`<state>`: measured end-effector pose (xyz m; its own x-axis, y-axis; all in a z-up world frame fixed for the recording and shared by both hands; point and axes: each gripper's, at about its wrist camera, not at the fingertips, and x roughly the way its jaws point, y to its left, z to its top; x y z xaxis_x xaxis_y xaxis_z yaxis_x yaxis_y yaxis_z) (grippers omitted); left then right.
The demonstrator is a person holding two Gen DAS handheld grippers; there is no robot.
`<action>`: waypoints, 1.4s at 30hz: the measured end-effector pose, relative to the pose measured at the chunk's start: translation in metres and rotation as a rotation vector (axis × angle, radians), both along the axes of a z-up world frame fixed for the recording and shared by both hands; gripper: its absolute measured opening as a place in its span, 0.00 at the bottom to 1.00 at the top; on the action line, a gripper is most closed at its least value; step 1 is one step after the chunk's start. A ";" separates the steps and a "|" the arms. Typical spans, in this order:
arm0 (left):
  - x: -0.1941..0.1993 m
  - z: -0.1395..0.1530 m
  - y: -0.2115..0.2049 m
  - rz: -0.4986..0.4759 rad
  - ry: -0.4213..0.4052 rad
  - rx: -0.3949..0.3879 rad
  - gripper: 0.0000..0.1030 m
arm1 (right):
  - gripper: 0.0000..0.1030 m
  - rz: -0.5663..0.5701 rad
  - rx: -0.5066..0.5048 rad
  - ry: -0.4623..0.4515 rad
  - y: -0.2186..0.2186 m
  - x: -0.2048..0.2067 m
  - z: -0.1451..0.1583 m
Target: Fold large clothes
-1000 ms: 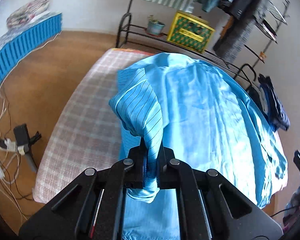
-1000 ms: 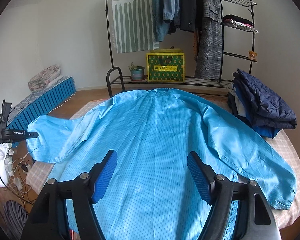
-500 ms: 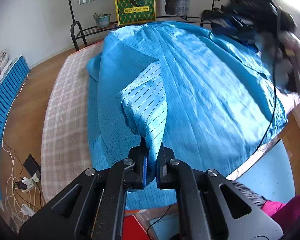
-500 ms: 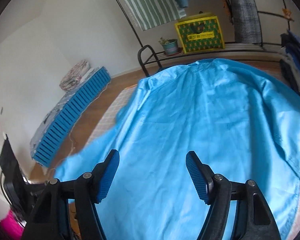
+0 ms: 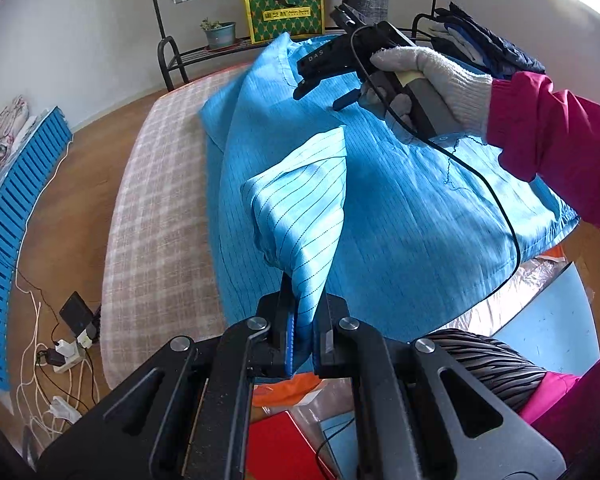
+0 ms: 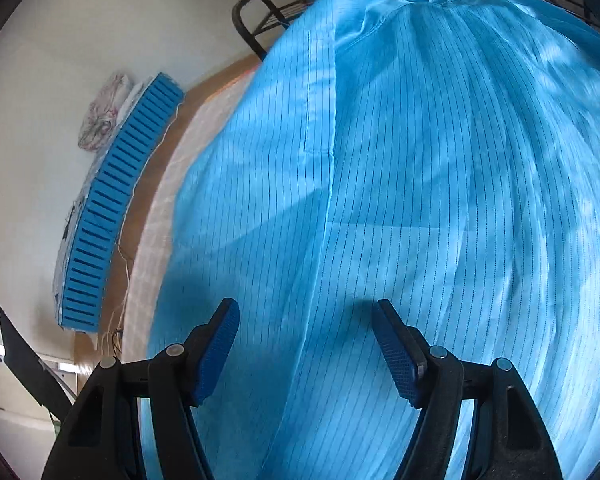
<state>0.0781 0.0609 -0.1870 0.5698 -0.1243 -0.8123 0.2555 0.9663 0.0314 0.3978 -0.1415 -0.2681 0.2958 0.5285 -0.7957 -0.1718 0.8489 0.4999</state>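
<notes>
A large light-blue pinstriped garment lies spread over the checked mattress. My left gripper is shut on the garment's sleeve, which rises in a bunched fold from the jaws and is drawn across the body of the garment. In the left wrist view my right gripper, held by a white-gloved hand in a pink sleeve, hovers over the garment's upper part near the collar. In the right wrist view the right gripper is open just above the cloth, with nothing between its blue pads.
A black rack with a yellow-green box and a potted plant stands behind the bed. Folded dark clothes lie at the far right. Blue slatted panel, cables and a power strip are on the wooden floor at left.
My left gripper has carried the sleeve further across the garment. The right gripper has swung down and forward, now close above the cloth near the left shoulder, still open.
</notes>
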 end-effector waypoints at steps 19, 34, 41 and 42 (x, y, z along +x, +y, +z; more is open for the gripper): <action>-0.038 0.023 0.021 -0.007 -0.003 -0.182 0.62 | 0.38 0.142 -0.212 -0.112 -0.034 -0.025 0.064; 0.001 -0.056 0.058 0.363 0.198 -0.390 0.42 | 0.40 0.410 -0.196 -0.217 0.113 -0.017 0.088; 0.004 -0.071 0.062 0.369 0.217 -0.400 0.22 | 0.40 0.455 -0.294 -0.199 0.175 -0.001 0.057; 0.004 -0.072 0.061 0.363 0.217 -0.394 0.19 | 0.40 0.454 -0.309 -0.193 0.181 0.002 0.053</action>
<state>0.0825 0.1215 -0.2587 0.4582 -0.2691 -0.8471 -0.1339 0.9213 -0.3651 0.3999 0.0398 -0.2154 0.2487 0.3885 -0.8873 -0.6164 0.7701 0.1644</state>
